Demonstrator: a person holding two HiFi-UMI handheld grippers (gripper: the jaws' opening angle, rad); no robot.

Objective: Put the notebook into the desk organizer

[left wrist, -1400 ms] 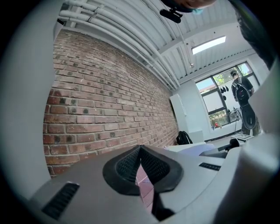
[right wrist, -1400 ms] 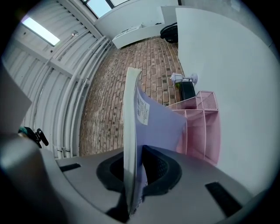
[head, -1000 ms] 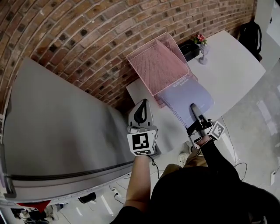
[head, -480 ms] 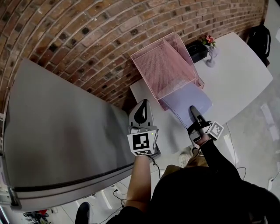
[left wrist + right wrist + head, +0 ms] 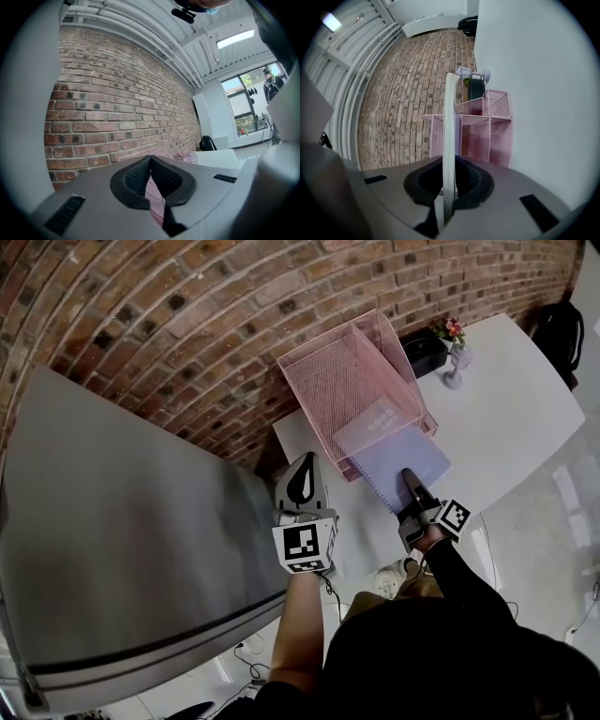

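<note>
The pink wire-mesh desk organizer (image 5: 349, 379) stands on the white table against the brick wall. The lavender spiral notebook (image 5: 398, 448) lies flat with its far end inside the organizer's lower tier. Its near edge is clamped by my right gripper (image 5: 409, 480), which is shut on it. In the right gripper view the notebook (image 5: 450, 131) runs edge-on between the jaws towards the organizer (image 5: 485, 124). My left gripper (image 5: 302, 486) hovers by the table's left corner, shut and holding nothing. In the left gripper view its jaws (image 5: 151, 183) meet, with pink mesh showing behind.
A small vase of flowers (image 5: 457, 354) and a black box (image 5: 427, 348) stand right of the organizer on the white table (image 5: 511, 399). A large grey surface (image 5: 122, 521) fills the left. A black bag (image 5: 562, 329) sits on the floor beyond the table.
The notebook has slid further into the organizer's lower tier, and my right gripper has followed it forward. The left gripper has stayed where it was.
</note>
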